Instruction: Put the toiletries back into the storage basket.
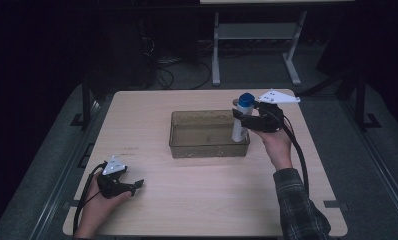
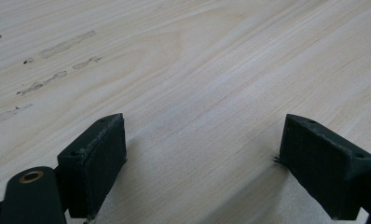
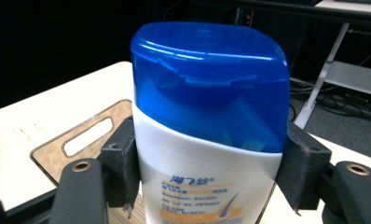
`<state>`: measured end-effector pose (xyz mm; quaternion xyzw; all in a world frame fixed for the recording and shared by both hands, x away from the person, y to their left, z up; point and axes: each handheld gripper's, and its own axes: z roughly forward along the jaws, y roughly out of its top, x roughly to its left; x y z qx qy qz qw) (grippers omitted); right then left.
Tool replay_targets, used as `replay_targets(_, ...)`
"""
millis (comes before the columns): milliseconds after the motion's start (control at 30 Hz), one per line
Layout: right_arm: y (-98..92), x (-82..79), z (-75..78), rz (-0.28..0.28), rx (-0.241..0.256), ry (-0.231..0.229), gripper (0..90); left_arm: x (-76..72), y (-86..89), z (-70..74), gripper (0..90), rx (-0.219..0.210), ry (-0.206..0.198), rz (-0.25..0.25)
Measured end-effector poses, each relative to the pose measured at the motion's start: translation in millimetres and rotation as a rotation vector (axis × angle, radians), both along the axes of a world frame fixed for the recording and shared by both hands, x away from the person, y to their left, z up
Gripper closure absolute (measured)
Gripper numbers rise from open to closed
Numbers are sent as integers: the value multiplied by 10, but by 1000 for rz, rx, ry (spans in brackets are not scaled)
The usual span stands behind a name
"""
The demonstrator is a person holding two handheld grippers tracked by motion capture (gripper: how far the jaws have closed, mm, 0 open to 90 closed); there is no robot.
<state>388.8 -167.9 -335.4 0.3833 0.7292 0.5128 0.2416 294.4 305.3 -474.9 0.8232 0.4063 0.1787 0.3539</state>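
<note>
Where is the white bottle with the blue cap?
The white bottle with the blue cap stands upright in the right gripper, at the right end of the clear plastic bin.

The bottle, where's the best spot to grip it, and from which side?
Grip the bottle on its white body just under the blue cap, as the right gripper does now: level, jaws on its two narrow sides. It stands upright, and the cap's wider rim should help stop slipping.

Room dim, walls lost in dark. Pale wood-grain tabletop [image 1: 152, 210] with rounded corners, faint scuff marks [image 2: 44, 77] on it. Grey floor [image 1: 337, 120] around. Behind: white metal table frame [image 1: 257, 37], tangled black cables [image 1: 174, 67] on floor.
</note>
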Motion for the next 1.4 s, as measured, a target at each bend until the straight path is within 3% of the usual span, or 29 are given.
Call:
replay_targets(933,77,87,-475,0,-75,113,334,-1,1,1,133,2,3,-4)
replay_targets(1400,102,68,-573,2,-98,124,333,-2,0,1,133,2,3,-4)
